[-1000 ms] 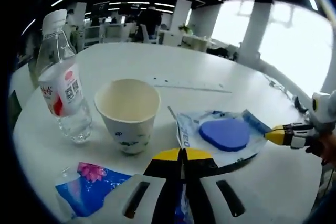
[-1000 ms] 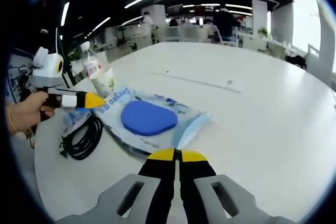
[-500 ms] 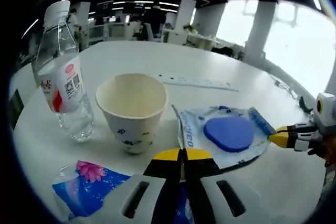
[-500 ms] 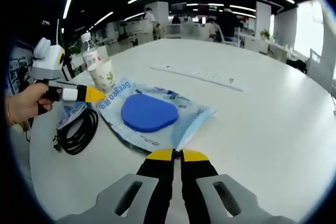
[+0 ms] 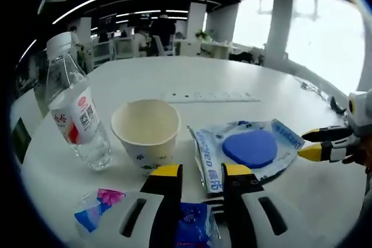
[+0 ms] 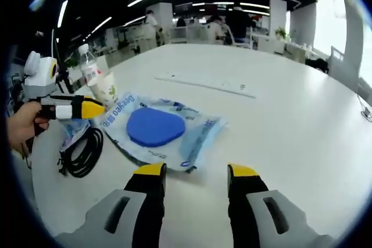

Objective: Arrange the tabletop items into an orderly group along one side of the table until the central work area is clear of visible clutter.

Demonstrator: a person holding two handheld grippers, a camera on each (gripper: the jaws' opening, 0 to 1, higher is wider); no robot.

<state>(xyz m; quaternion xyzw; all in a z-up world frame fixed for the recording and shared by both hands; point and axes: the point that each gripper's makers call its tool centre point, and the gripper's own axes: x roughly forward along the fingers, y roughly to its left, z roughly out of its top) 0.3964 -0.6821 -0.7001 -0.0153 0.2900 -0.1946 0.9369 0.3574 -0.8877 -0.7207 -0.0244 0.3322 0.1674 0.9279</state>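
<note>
so the items sit bunched near one edge of the white counter (image 6: 279, 114): a water bottle (image 5: 77, 117), a paper cup (image 5: 146, 133), a clear packet with a blue pad inside (image 5: 247, 149), a blue flowered pouch (image 5: 102, 207) and a black cable coil (image 6: 81, 152). the wide far stretch of counter looks bare, so the grouping seems largely done; tidying the cluster appears to remain. the cup stands upright and looks empty; the capped bottle is clear, its water level hard to judge. the left hand-held gripper (image 5: 200, 172) is spread wide over another blue packet (image 5: 192, 230). the right hand-held gripper (image 6: 192, 169) is spread wide, holding nothing, just short of the clear packet.
</note>
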